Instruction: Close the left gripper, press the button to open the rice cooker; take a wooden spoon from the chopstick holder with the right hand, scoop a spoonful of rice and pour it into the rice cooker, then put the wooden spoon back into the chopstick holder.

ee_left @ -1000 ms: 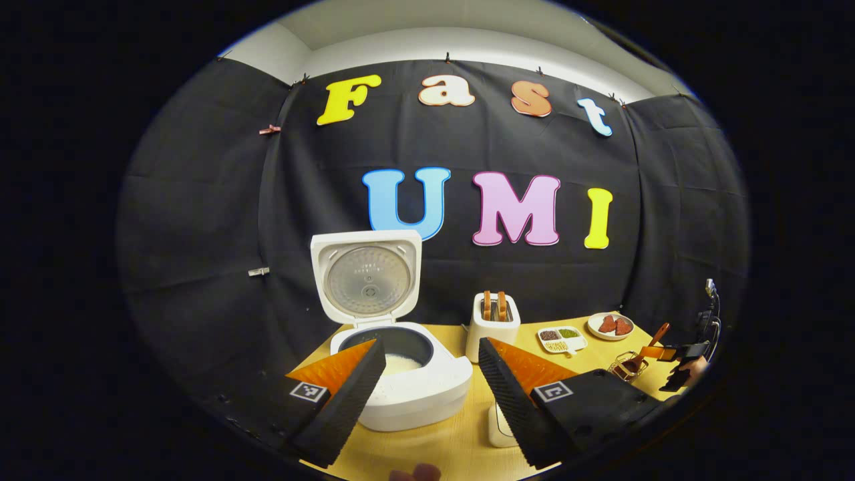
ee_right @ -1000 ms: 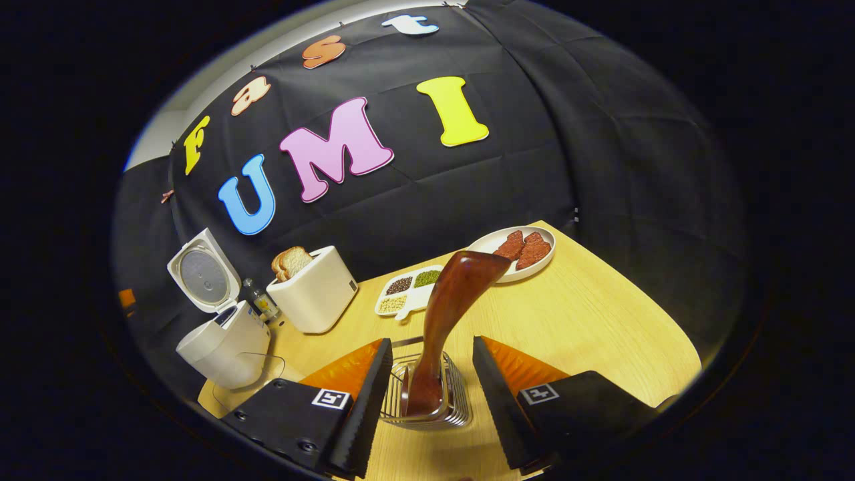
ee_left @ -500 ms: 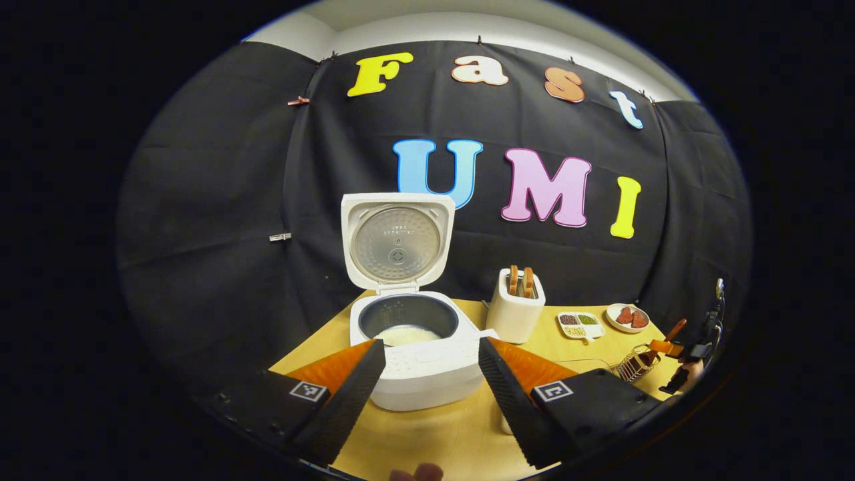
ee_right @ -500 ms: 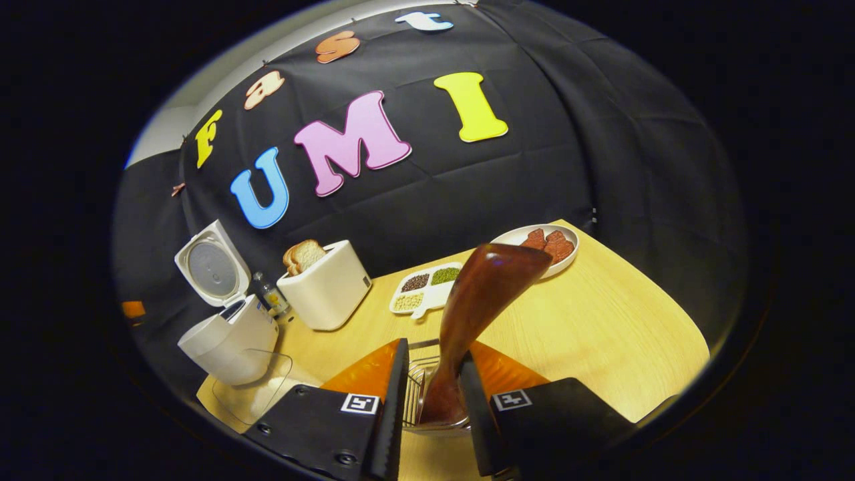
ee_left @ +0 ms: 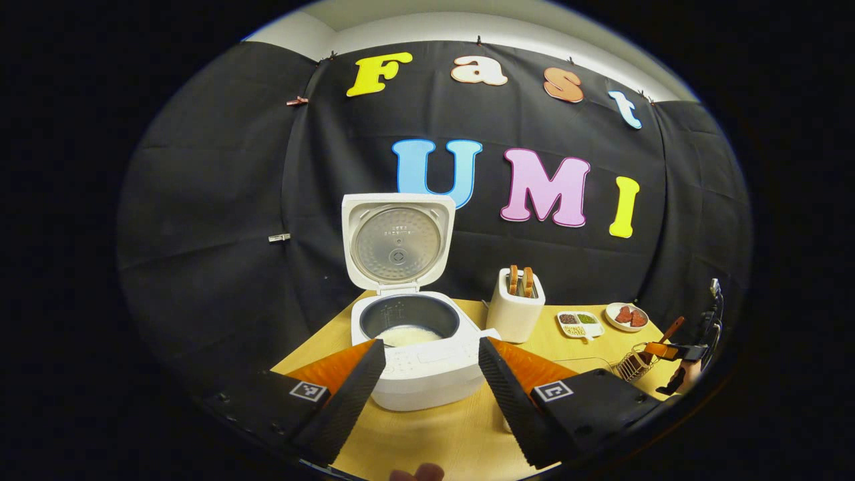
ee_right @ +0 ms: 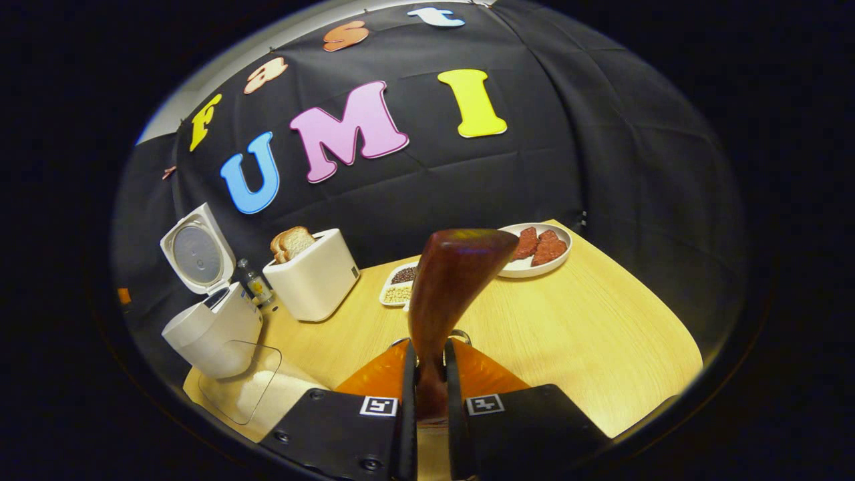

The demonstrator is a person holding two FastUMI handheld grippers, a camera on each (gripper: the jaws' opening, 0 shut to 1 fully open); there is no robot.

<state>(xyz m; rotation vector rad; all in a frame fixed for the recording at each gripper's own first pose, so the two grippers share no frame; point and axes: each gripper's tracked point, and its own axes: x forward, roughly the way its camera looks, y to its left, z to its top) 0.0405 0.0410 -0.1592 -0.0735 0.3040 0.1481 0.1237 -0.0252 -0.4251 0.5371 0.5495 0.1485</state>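
Black cloth wall (ee_left: pixel 220 200) hangs behind and to both sides of my desk (ee_right: pixel 588 321), creased, clipped along the top edge. Above it a strip of pale wall or ceiling (ee_left: pixel 467 27), brightly lit. Desk is light wood grain, with a corner showing at the far right. Even overhead light, no hard shadows. Floor not visible.

right gripper (ee_right: pixel 427 381) fingers went from wide apart to clamped on the wooden spoon (ee_right: pixel 447 287) handle; left gripper (ee_left: pixel 427 374) panned to center the rice cooker (ee_left: pixel 417 354).
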